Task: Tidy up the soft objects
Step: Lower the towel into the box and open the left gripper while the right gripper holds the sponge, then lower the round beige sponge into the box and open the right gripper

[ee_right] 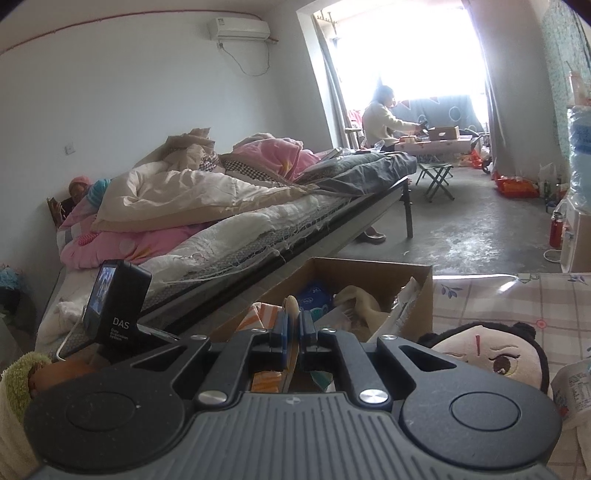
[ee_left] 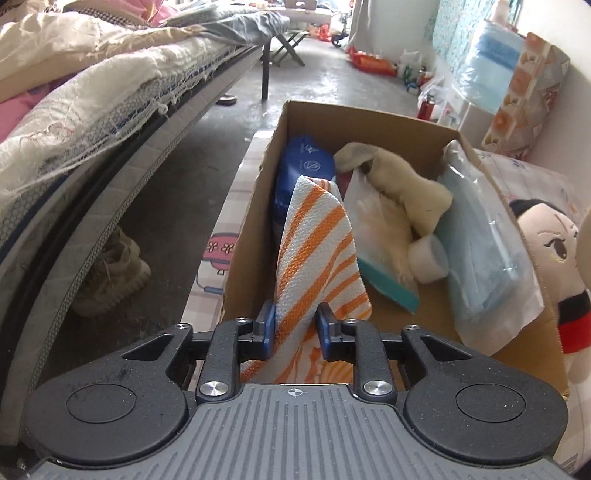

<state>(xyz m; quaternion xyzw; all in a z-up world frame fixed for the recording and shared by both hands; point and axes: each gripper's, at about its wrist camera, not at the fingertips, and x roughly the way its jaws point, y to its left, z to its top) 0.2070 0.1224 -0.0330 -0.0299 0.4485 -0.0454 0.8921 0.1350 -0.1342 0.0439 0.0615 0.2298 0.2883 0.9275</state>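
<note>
White wall (ee_right: 110, 92), air conditioner (ee_right: 239, 28), rumpled bed (ee_right: 221, 199), grey concrete floor (ee_right: 461, 229), bright window (ee_right: 406, 48).

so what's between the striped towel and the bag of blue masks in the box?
Left wrist view: beige plush toy and a bagged white fluffy item.

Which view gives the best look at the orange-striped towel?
The left wrist view. There the orange-striped towel hangs in full between the left tool fingers, over the cardboard box. The right wrist view shows only a small striped patch at the box's near corner, mostly hidden behind the right tool.
</note>
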